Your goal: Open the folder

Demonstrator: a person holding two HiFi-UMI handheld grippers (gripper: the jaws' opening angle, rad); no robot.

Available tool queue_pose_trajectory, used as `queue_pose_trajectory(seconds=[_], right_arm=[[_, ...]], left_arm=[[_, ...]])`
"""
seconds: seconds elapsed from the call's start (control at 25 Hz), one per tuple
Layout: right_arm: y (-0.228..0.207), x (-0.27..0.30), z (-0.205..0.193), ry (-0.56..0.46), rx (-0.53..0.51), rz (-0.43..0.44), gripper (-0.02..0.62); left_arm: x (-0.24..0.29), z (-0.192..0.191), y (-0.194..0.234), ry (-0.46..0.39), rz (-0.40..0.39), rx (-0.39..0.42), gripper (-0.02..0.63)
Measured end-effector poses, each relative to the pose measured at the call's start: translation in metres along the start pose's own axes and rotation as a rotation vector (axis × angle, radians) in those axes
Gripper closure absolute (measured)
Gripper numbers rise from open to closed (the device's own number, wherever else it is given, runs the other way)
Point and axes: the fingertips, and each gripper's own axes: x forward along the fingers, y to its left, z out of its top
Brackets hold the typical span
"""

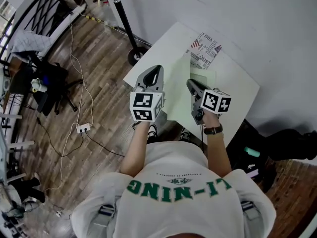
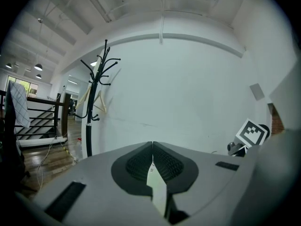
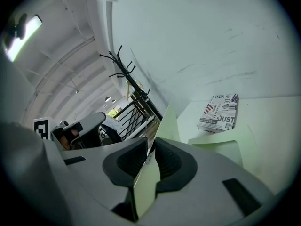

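A pale green folder lies on the white table [image 1: 237, 90], its cover [image 1: 176, 90] lifted up off the lower leaf [image 1: 204, 76]. My left gripper [image 1: 155, 72] sits at the cover's left edge; in the left gripper view a thin pale edge of the sheet [image 2: 156, 185] is pinched between the shut jaws of that gripper [image 2: 152, 147]. My right gripper [image 1: 190, 83] holds the cover's right side. In the right gripper view the green sheet [image 3: 146, 182] runs between the jaws of this gripper [image 3: 151, 147], and the lower leaf with its pocket [image 3: 221, 147] rests flat beyond.
A printed booklet [image 1: 205, 51] [image 3: 220, 113] lies on the table behind the folder. A black coat stand [image 2: 94, 93] has its base [image 1: 134, 54] by the table's left corner. Cables and a power strip [image 1: 82, 128] lie on the wooden floor to the left.
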Motion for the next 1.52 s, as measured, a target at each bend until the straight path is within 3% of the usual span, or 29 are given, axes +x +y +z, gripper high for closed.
queue_pose_trajectory(seconds=[0.28, 0.48, 0.96, 1.52], right_arm=[[0.046, 0.045, -0.009, 0.035, -0.017, 0.071, 0.515], [0.076, 0.071, -0.011, 0.047, -0.052, 0.074, 0.508], [0.113, 0.128, -0.041, 0.121, -0.102, 0.133, 0.486], [0.134, 0.211, -0.095, 0.257, -0.100, 0.192, 0.485]], left_arm=[[-0.024, 0.004, 0.046, -0.011, 0.046, -0.003, 0.591], [-0.040, 0.004, 0.078, -0.011, 0.077, -0.009, 0.591], [-0.068, -0.009, 0.138, 0.000, 0.151, -0.033, 0.591], [-0.097, -0.050, 0.208, 0.065, 0.263, -0.098, 0.591]])
